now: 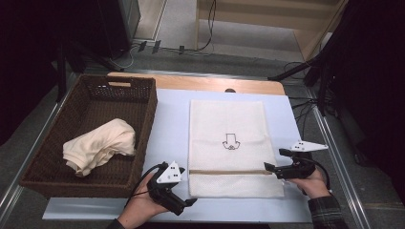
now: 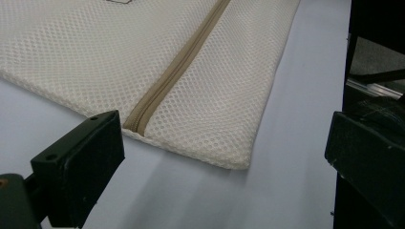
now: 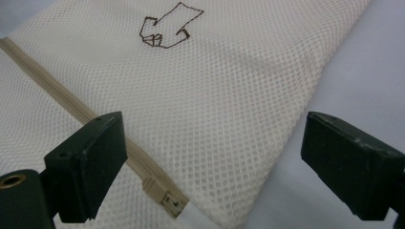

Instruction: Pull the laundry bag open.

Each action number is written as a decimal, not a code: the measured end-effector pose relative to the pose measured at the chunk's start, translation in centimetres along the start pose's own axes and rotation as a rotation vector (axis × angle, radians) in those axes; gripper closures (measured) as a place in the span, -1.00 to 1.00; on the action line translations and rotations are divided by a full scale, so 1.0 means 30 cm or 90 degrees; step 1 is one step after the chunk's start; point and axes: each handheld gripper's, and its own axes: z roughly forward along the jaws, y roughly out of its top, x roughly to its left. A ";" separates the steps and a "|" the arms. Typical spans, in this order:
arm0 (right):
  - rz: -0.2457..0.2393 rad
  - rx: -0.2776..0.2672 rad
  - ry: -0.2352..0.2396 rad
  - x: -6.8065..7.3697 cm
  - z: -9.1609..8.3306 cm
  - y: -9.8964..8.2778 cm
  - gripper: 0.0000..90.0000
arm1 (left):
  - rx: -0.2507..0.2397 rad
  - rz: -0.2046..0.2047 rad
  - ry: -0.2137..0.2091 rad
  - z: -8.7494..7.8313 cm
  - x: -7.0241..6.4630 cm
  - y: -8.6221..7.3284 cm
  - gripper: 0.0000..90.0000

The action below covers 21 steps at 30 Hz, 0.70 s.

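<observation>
A cream mesh laundry bag (image 1: 229, 143) lies flat on the pale blue table top (image 1: 167, 124), with a tan zipper (image 1: 229, 171) across its near part and a small brown drawing (image 1: 230, 141) in the middle. My left gripper (image 1: 188, 202) is open just off the bag's near left corner (image 2: 234, 164), close to the zipper's end (image 2: 131, 125). At the bag's right edge my right gripper (image 1: 273, 160) is open around the zipper's pull (image 3: 165, 198). The mesh bag (image 3: 215, 95) and its drawing (image 3: 167, 28) lie ahead of the right jaws.
A dark wicker basket (image 1: 143, 100) stands at the left with a bundled cream cloth (image 1: 98, 145) inside. The table's metal rails run along both sides. Cables and stand legs lie on the floor beyond the far edge.
</observation>
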 end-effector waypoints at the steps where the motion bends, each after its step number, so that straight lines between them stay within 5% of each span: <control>1: -0.005 0.004 0.001 -0.001 -0.009 -0.008 -0.80 | 0.001 0.000 0.000 -0.001 0.000 -0.001 -1.00; 9: 0.006 -0.019 0.005 0.001 -0.042 -0.039 -0.79 | -0.009 -0.014 0.000 -0.007 0.000 0.001 -1.00; 14: 0.000 -0.010 -0.022 0.017 -0.047 -0.053 -0.77 | -0.010 -0.026 0.035 -0.007 -0.004 0.009 -0.93; 21: -0.001 0.001 -0.041 0.025 -0.059 -0.073 -0.77 | -0.010 -0.016 0.032 -0.015 -0.004 0.009 -0.99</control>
